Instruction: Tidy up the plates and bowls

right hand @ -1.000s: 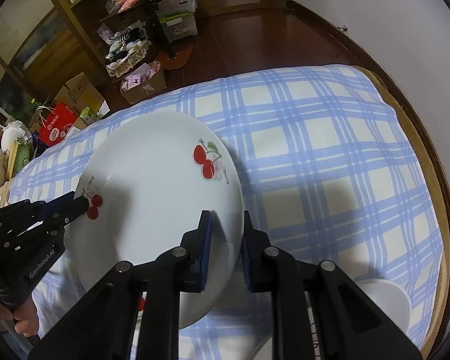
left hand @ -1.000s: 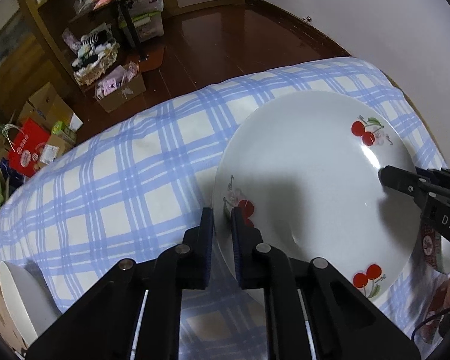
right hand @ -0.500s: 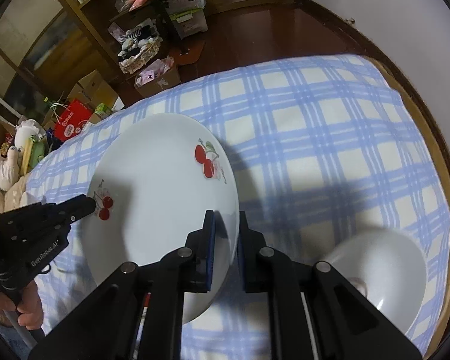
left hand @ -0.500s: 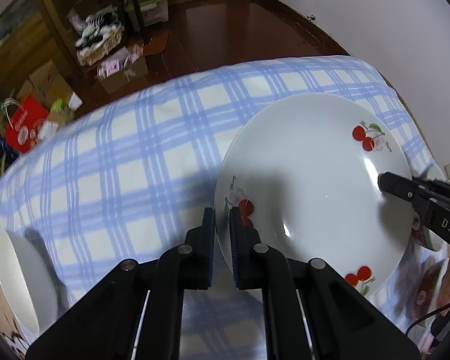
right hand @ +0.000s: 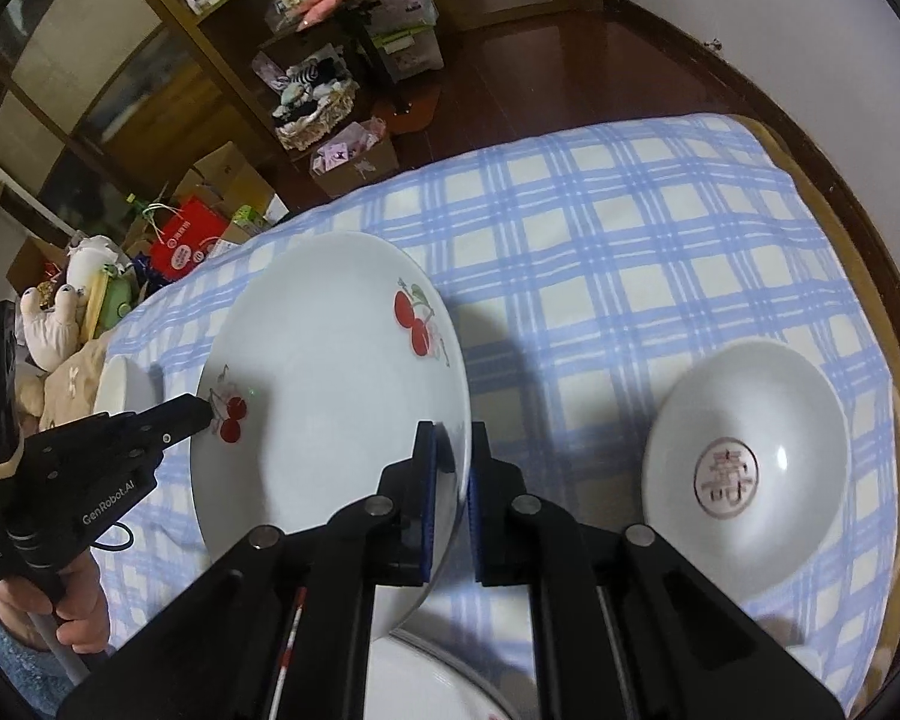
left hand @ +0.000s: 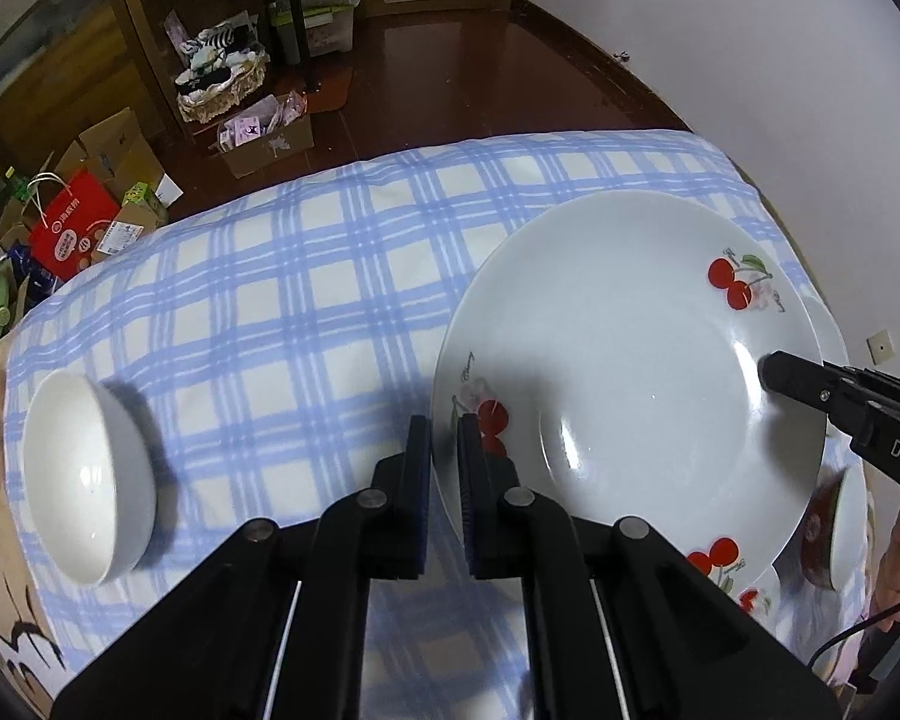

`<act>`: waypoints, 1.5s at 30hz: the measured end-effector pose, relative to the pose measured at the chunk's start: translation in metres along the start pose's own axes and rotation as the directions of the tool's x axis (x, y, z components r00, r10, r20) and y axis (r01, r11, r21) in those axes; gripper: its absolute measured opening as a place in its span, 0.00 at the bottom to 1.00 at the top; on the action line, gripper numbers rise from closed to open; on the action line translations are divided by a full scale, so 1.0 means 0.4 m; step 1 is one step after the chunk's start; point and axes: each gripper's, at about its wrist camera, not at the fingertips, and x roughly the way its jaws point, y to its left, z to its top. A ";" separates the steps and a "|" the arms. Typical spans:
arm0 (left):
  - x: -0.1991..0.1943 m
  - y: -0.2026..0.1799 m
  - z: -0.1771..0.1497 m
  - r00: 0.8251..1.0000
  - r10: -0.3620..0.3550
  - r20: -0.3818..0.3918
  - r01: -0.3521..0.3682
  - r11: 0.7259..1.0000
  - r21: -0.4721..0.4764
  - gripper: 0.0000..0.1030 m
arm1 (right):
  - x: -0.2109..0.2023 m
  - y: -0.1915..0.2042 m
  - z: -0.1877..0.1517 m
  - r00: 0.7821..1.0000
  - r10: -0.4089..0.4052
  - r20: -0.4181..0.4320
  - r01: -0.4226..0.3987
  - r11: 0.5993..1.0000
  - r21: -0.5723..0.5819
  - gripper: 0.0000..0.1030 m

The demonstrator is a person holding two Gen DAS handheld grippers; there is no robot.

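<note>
We hold a round white ceramic plate printed with red cherries above the blue-and-white checked cloth, face up and tilted. Our left gripper pinches one edge of its rim; our right gripper is clamped on the opposite edge, its jaws having just narrowed onto the rim. Only the left wrist view clearly shows the plain white bowl lying on the cloth to the plate's left. Only the right wrist view clearly shows the white bowl with a red character to the plate's right, and another white plate's rim below.
</note>
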 end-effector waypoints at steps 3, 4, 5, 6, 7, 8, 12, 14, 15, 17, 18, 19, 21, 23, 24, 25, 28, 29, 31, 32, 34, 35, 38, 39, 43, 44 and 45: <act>-0.036 -0.004 -0.024 1.000 -0.004 0.002 0.004 1.000 0.001 0.08 | -0.037 0.000 -0.028 1.000 0.024 -0.003 -0.024 1.000 0.019 0.10; -0.049 -0.005 -0.033 1.000 -0.009 0.002 0.009 1.000 -0.001 0.08 | -0.048 0.005 -0.036 1.000 0.024 -0.004 -0.024 1.000 0.013 0.10; -0.064 -0.008 -0.044 1.000 -0.014 0.003 0.014 1.000 0.002 0.08 | -0.063 0.007 -0.048 1.000 0.024 0.003 -0.024 1.000 0.009 0.10; -0.080 -0.011 -0.057 1.000 -0.019 0.006 0.019 1.000 0.001 0.08 | -0.077 0.010 -0.060 1.000 0.020 0.007 -0.020 1.000 0.006 0.10; -0.091 -0.015 -0.067 1.000 -0.018 0.009 0.018 1.000 0.003 0.08 | -0.091 0.011 -0.073 1.000 0.023 0.010 -0.023 1.000 0.006 0.10; -0.107 -0.021 -0.082 1.000 -0.014 0.014 0.014 1.000 0.010 0.08 | -0.104 0.012 -0.084 1.000 0.028 0.013 -0.028 1.000 0.007 0.10; -0.143 -0.032 -0.134 0.999 -0.046 0.022 0.047 0.999 -0.002 0.08 | -0.158 0.014 -0.137 0.999 0.016 0.028 -0.017 1.000 0.008 0.10; -0.154 -0.037 -0.162 0.998 -0.060 0.018 0.060 0.998 -0.011 0.08 | -0.179 0.015 -0.166 0.999 0.008 0.036 -0.008 1.000 0.003 0.10; -0.159 -0.042 -0.180 0.998 -0.062 0.018 0.062 0.998 -0.015 0.08 | -0.186 0.013 -0.181 0.999 0.005 0.037 -0.006 1.000 0.009 0.10; -0.169 -0.055 -0.213 0.998 -0.058 0.022 0.058 0.998 -0.009 0.08 | -0.195 0.007 -0.208 0.999 0.008 0.034 -0.009 1.000 0.023 0.10; -0.174 -0.059 -0.228 0.998 -0.060 0.024 0.060 0.998 -0.012 0.08 | -0.198 0.003 -0.225 0.999 0.010 0.033 -0.011 0.999 0.033 0.10; -0.178 -0.063 -0.239 0.998 -0.062 0.025 0.063 0.998 -0.014 0.08 | -0.201 0.001 -0.242 0.999 0.008 0.032 -0.009 0.999 0.037 0.10; -0.187 -0.066 -0.267 0.997 -0.068 0.026 0.069 0.997 -0.022 0.08 | -0.206 -0.001 -0.276 1.000 0.008 0.027 -0.009 0.999 0.041 0.10; -0.196 -0.069 -0.297 0.997 -0.067 0.029 0.067 0.998 -0.019 0.08 | -0.207 -0.005 -0.306 1.000 0.013 0.021 -0.014 0.999 0.050 0.10; -0.198 -0.069 -0.308 0.997 -0.069 0.030 0.069 0.997 -0.021 0.08 | -0.207 -0.007 -0.320 1.000 0.016 0.019 -0.017 0.998 0.059 0.10; -0.200 -0.071 -0.323 0.997 -0.073 0.028 0.073 0.997 -0.018 0.08 | -0.206 -0.010 -0.334 1.000 0.013 0.017 -0.014 0.997 0.070 0.10; -0.197 -0.078 -0.364 0.998 -0.055 0.026 0.055 0.998 0.001 0.08 | -0.204 0.001 -0.368 1.000 -0.005 0.027 0.003 0.999 0.045 0.10; -0.193 -0.079 -0.378 0.998 -0.049 0.025 0.049 0.999 0.003 0.08 | -0.202 0.003 -0.380 1.000 -0.006 0.026 0.004 0.999 0.045 0.10; -0.188 -0.076 -0.398 0.998 -0.051 0.023 0.052 0.999 -0.006 0.08 | -0.198 0.006 -0.398 1.000 -0.010 0.024 0.009 0.999 0.041 0.10; -0.186 -0.072 -0.408 0.998 -0.059 0.021 0.059 0.998 -0.012 0.08 | -0.197 0.009 -0.405 1.000 -0.016 0.025 0.015 0.999 0.034 0.10; -0.178 -0.067 -0.420 0.998 -0.068 0.017 0.069 0.997 -0.024 0.08 | -0.194 0.014 -0.418 0.999 -0.024 0.028 0.023 1.000 0.021 0.10; -0.174 -0.065 -0.425 0.997 -0.072 0.014 0.072 0.997 -0.031 0.08 | -0.193 0.014 -0.420 0.999 -0.028 0.030 0.027 0.999 0.017 0.10; -0.153 -0.065 -0.433 0.997 -0.072 0.005 0.072 0.997 -0.039 0.08 | -0.177 0.010 -0.423 0.999 -0.040 0.030 0.039 0.999 0.018 0.10; -0.147 -0.067 -0.433 0.998 -0.070 0.002 0.070 0.997 -0.039 0.08 | -0.171 0.007 -0.422 0.999 -0.041 0.026 0.041 0.999 0.022 0.10; -0.118 -0.072 -0.437 0.998 -0.066 -0.011 0.065 0.997 -0.043 0.08 | -0.151 0.002 -0.432 0.998 -0.056 0.030 0.055 0.998 0.024 0.10; -0.111 -0.074 -0.438 0.998 -0.067 -0.016 0.066 0.997 -0.042 0.08 | -0.146 -0.001 -0.435 0.998 -0.059 0.030 0.058 0.998 0.026 0.10; -0.105 -0.075 -0.440 0.997 -0.068 -0.020 0.068 0.997 -0.040 0.08 | -0.140 -0.005 -0.438 0.998 -0.063 0.033 0.062 0.998 0.028 0.10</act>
